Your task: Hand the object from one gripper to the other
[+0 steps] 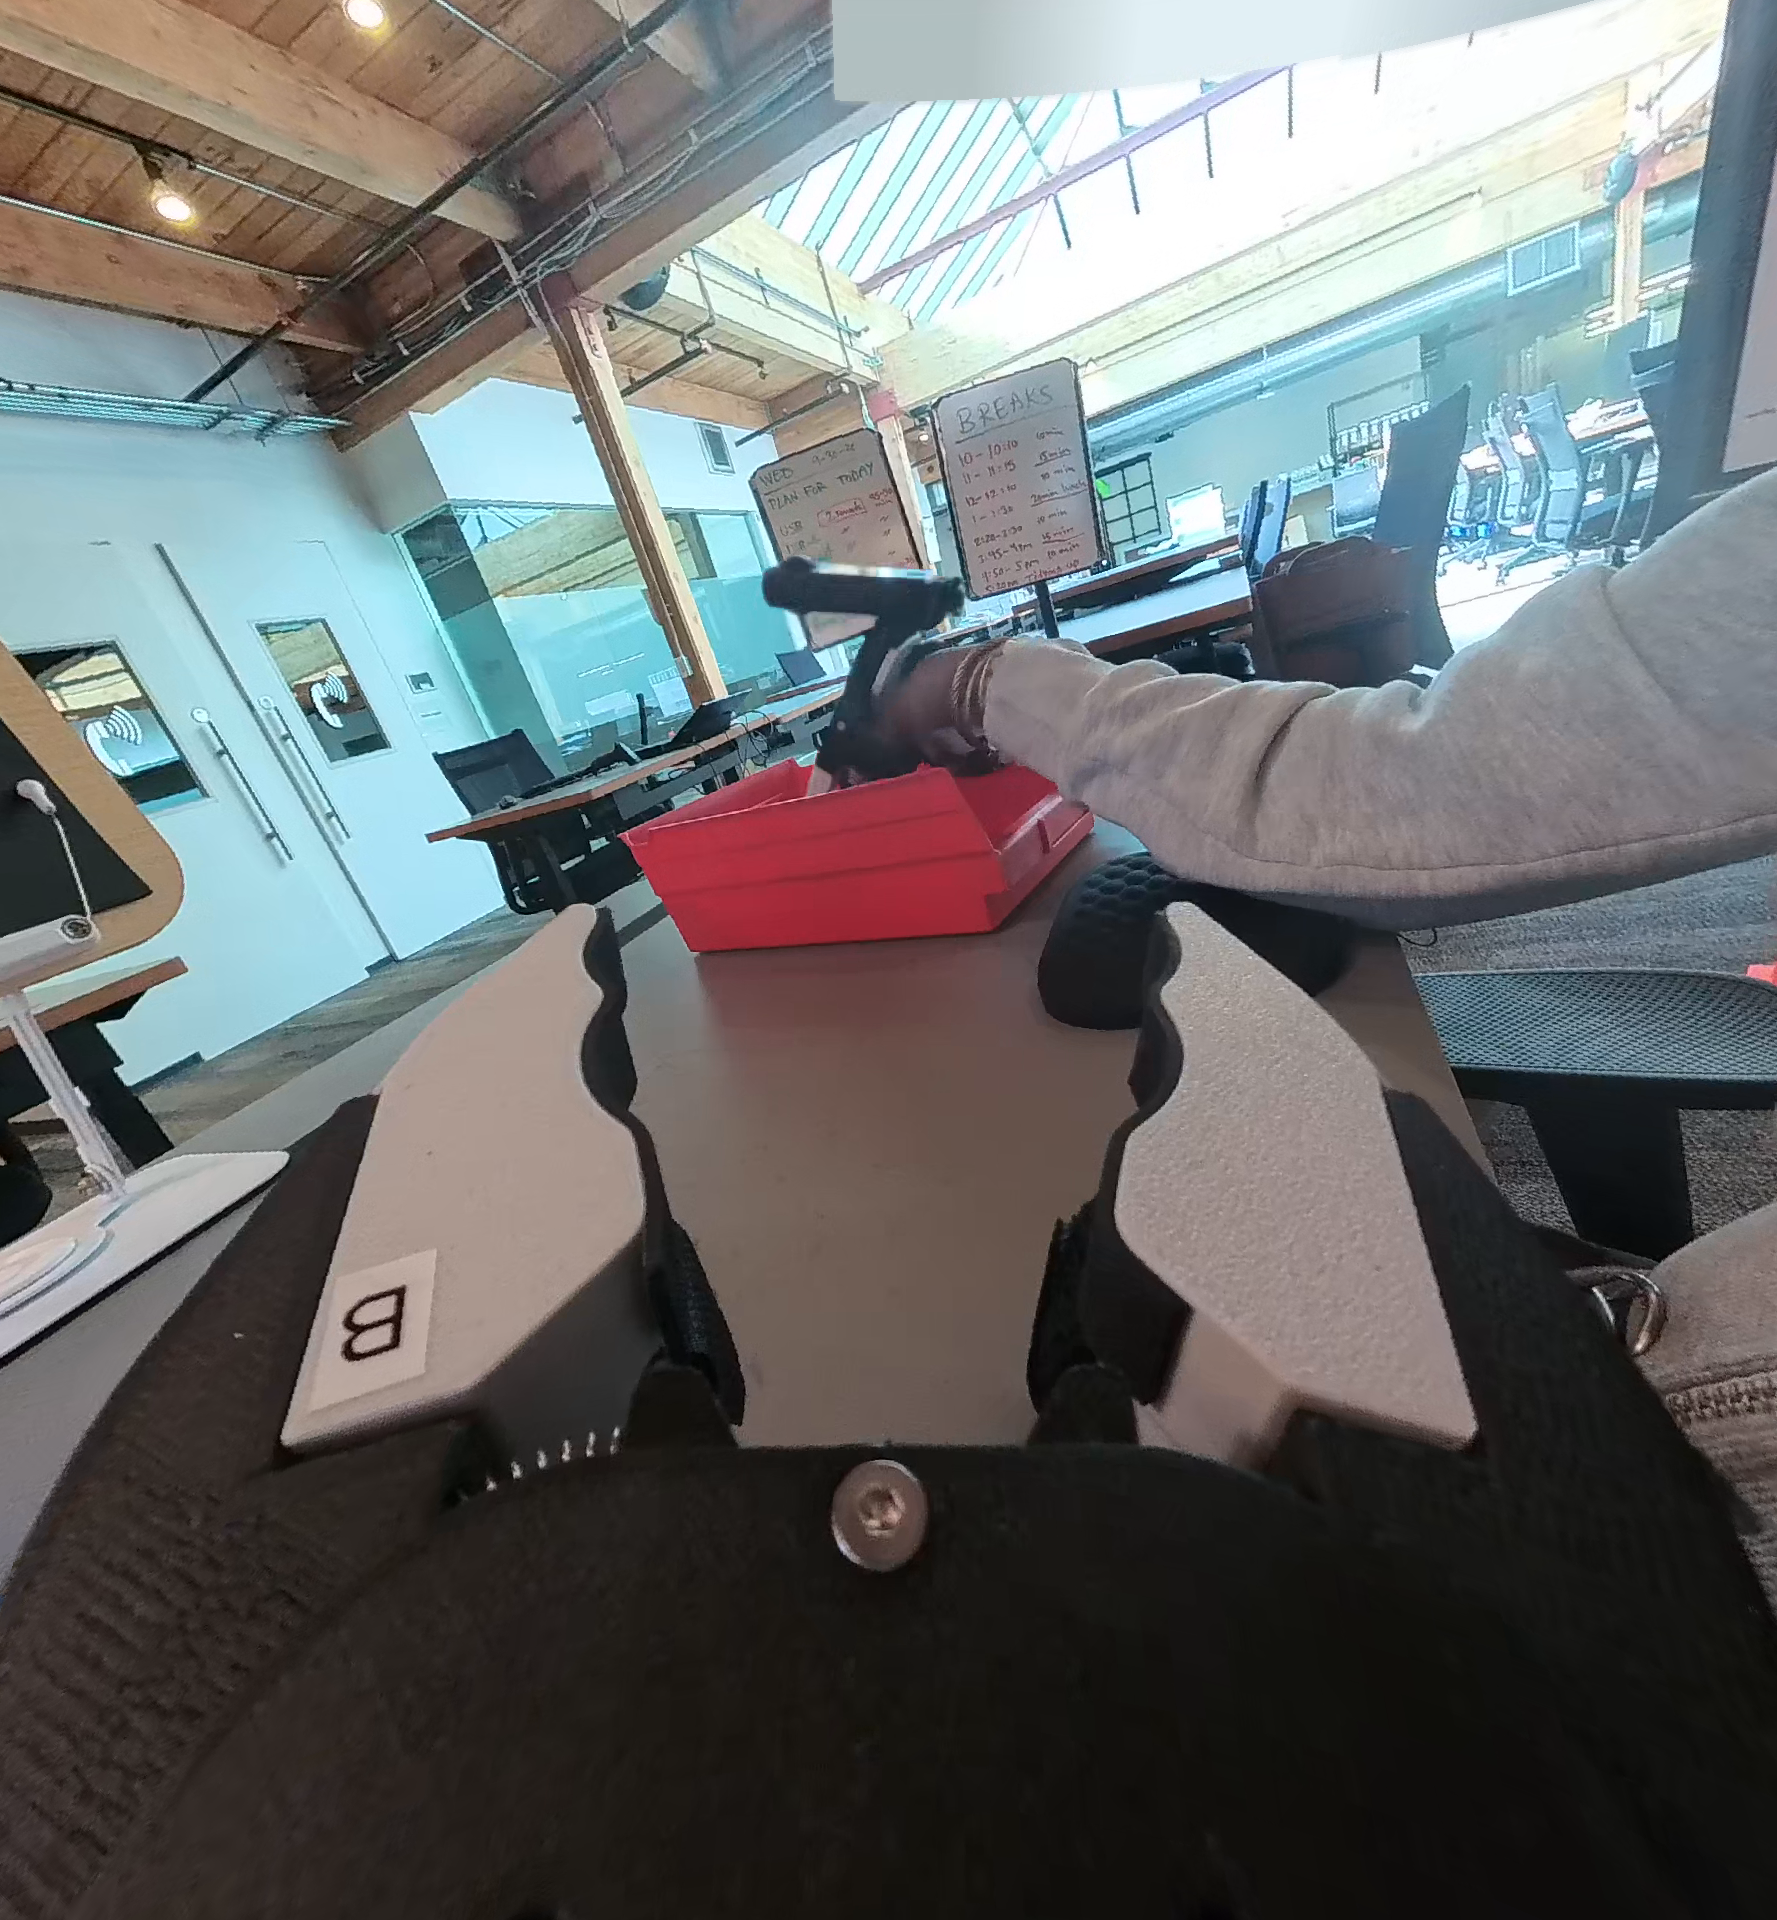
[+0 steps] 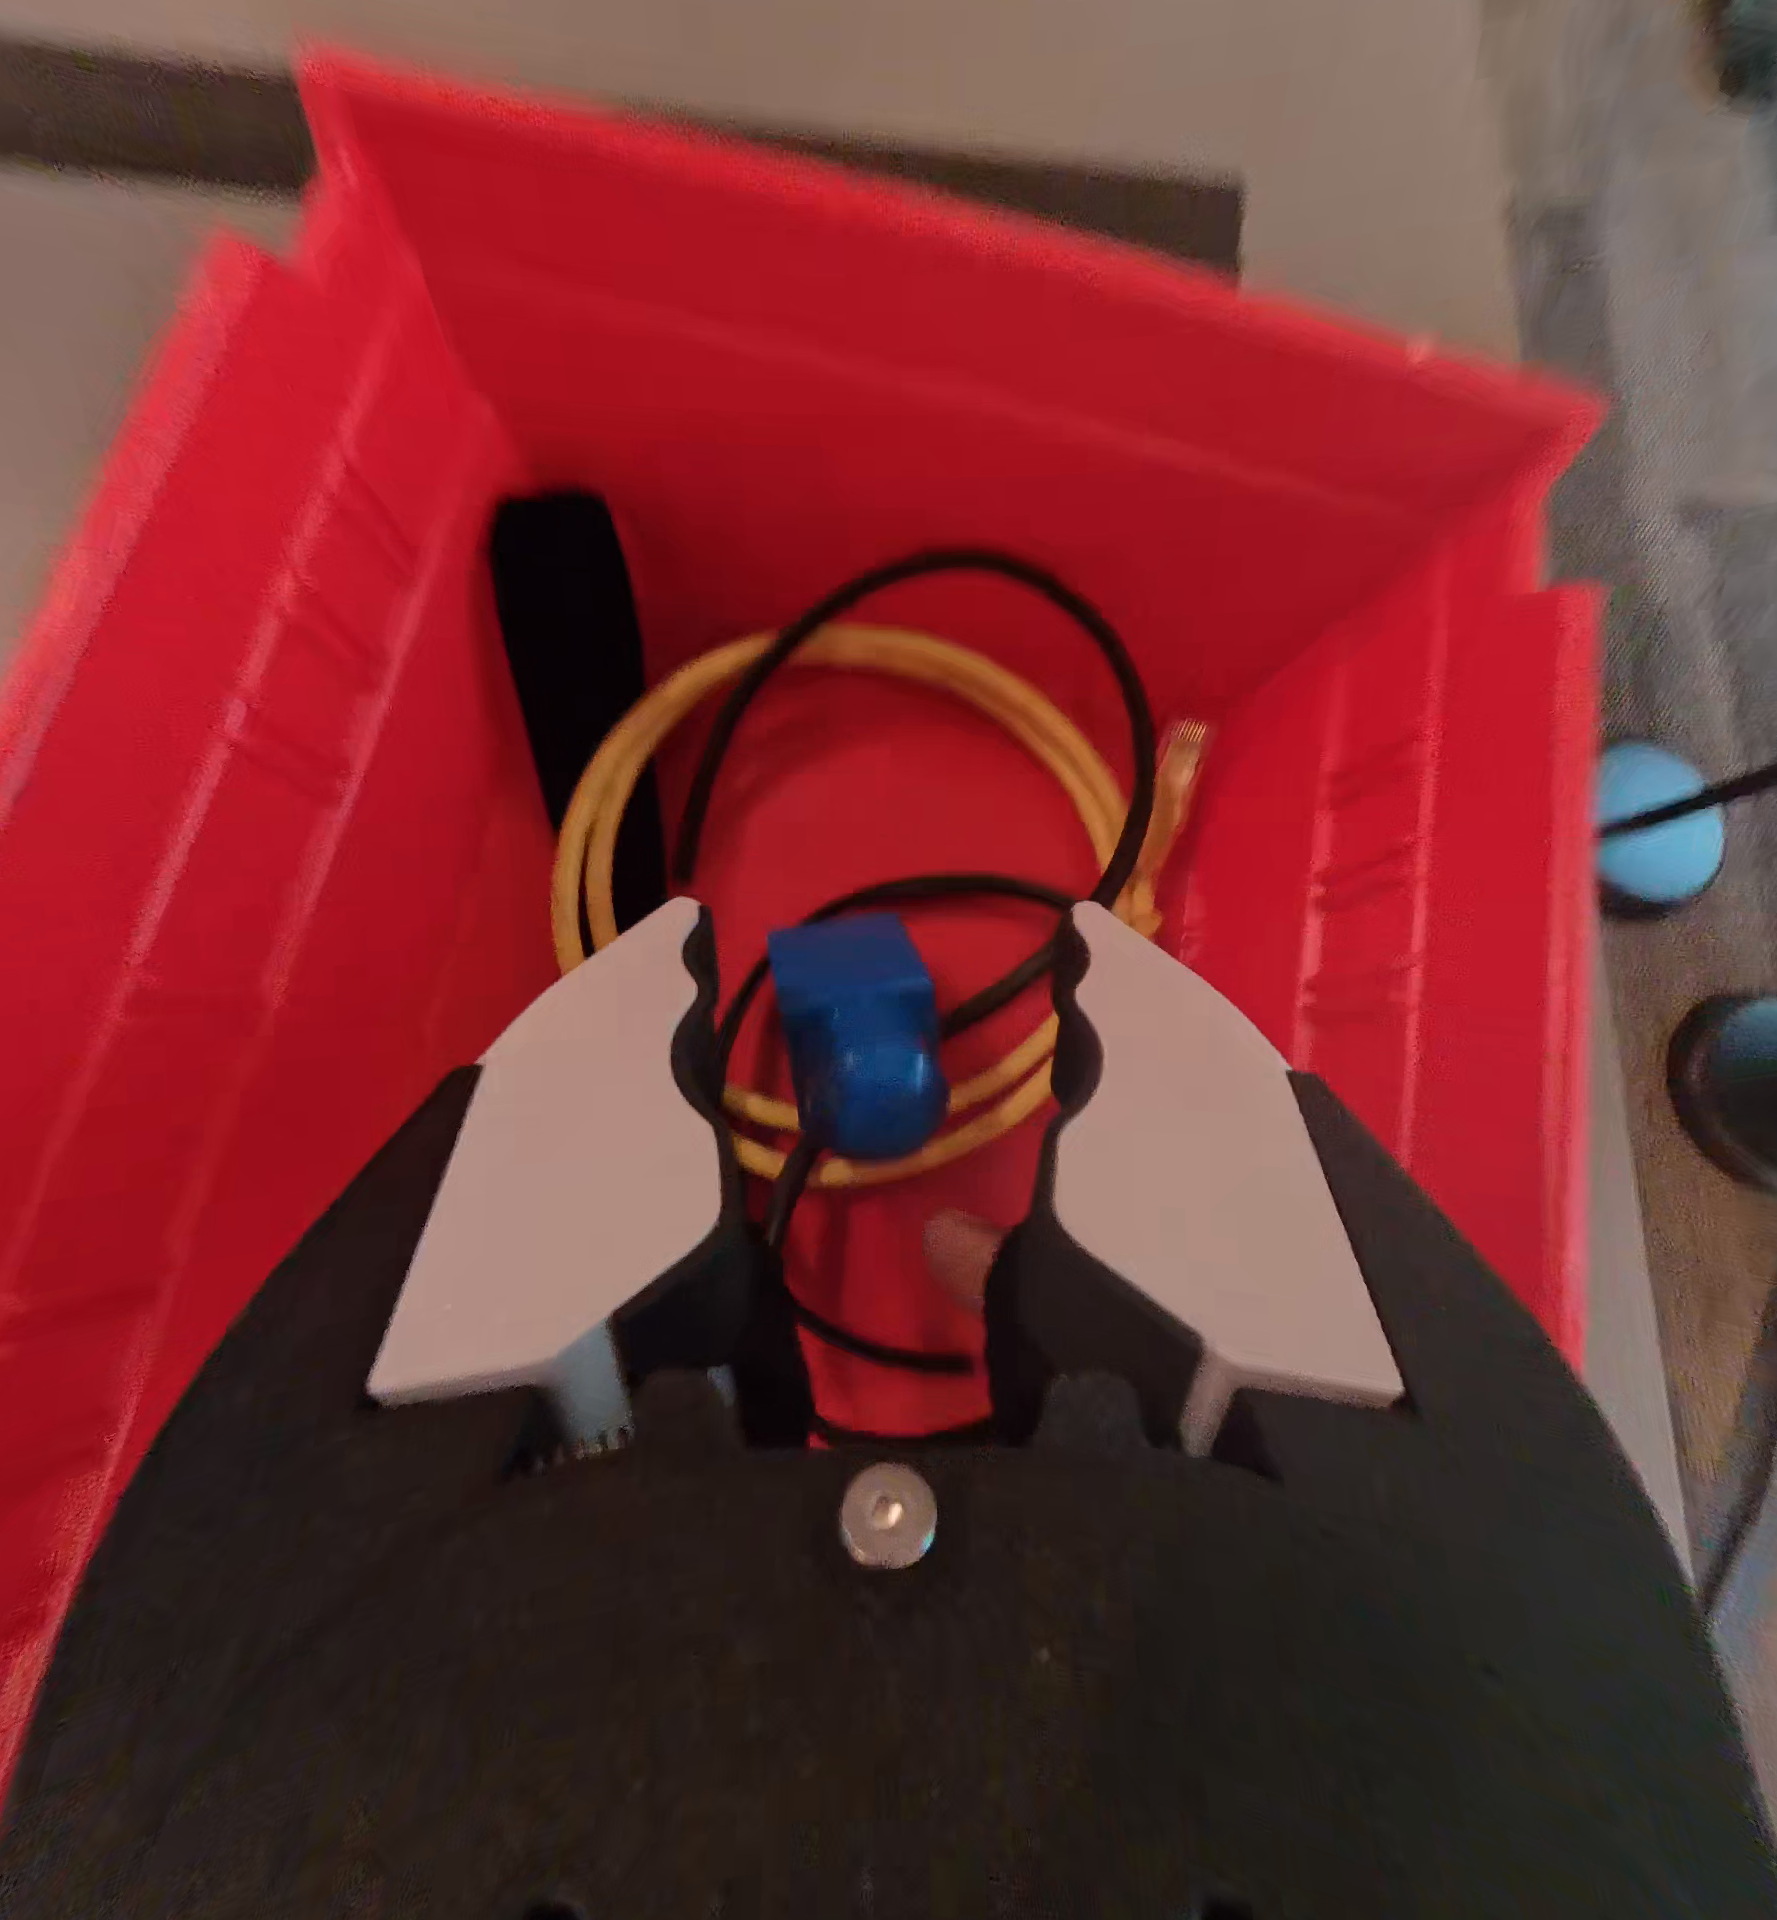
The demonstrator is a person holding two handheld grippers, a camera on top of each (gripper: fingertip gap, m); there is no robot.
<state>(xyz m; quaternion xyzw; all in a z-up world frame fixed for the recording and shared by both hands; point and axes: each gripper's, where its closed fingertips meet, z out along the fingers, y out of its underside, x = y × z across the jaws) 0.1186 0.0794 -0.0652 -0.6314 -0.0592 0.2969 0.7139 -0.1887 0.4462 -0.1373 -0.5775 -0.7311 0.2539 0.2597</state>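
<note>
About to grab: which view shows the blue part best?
The right wrist view: the blue part lies in the red bin, between the right gripper's open jaws. The left wrist view shows only the bin's outside.

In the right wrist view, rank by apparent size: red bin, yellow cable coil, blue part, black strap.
1. red bin
2. yellow cable coil
3 and 4. black strap and blue part: they look alike, and the blue part appears nearer the camera, so unranked.

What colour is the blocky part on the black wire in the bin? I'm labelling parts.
Blue, lying between the right gripper's open fingers; the right wrist view shows it best.
</note>
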